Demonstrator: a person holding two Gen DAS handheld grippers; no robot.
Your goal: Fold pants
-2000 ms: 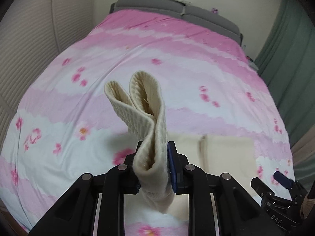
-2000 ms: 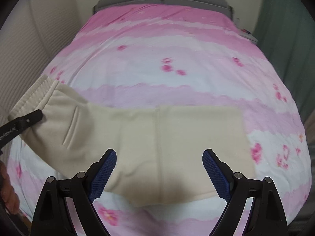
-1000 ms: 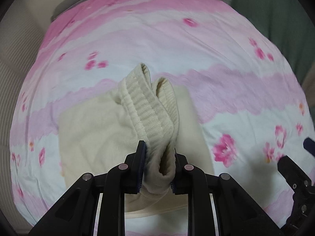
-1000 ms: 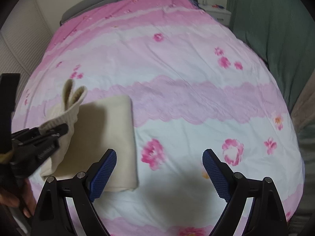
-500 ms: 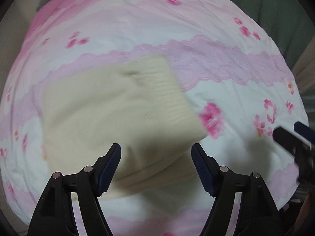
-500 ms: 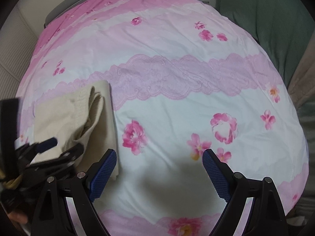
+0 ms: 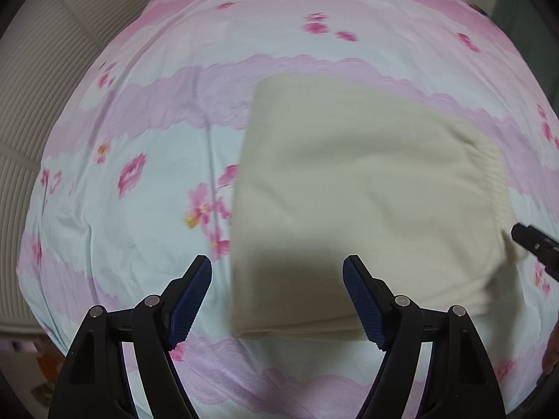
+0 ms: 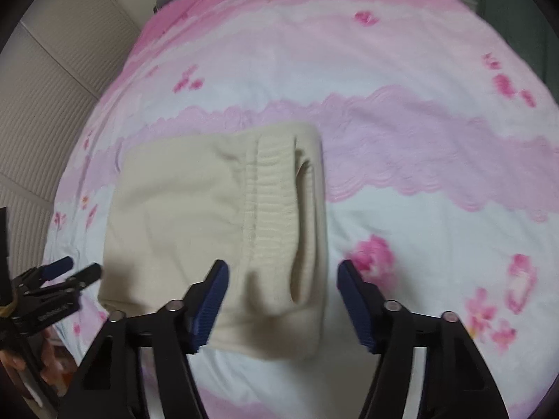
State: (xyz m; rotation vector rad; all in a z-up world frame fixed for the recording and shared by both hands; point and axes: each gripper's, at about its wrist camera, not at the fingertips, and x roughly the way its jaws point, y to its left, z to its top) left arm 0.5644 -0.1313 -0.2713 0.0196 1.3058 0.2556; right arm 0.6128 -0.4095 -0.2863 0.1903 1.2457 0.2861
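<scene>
The cream pants (image 7: 367, 192) lie folded into a flat rectangle on the pink flowered bed cover (image 7: 139, 227). My left gripper (image 7: 277, 265) hangs open above the pants' near left corner, with nothing pinched. In the right wrist view the pants (image 8: 181, 209) show their ribbed waistband (image 8: 272, 202) folded over on the right side. My right gripper (image 8: 282, 267) hovers over that side, its jaws closing, with the waistband end lying between them and the pads not pressing on it. The left gripper (image 8: 66, 272) shows beside the pants' left edge, and the right gripper's tip (image 7: 534, 244) at their right edge.
The bed cover (image 8: 419, 139) spreads wide around the pants. A ribbed pale wall panel (image 7: 42, 104) runs along the left of the bed. A green curtain (image 8: 524, 7) stands at the far right. A hand (image 8: 17, 359) holds the left gripper.
The left gripper let go of the waistband, opened and slid to the pants' left part. The right gripper came down over the waistband side and its jaws narrowed.
</scene>
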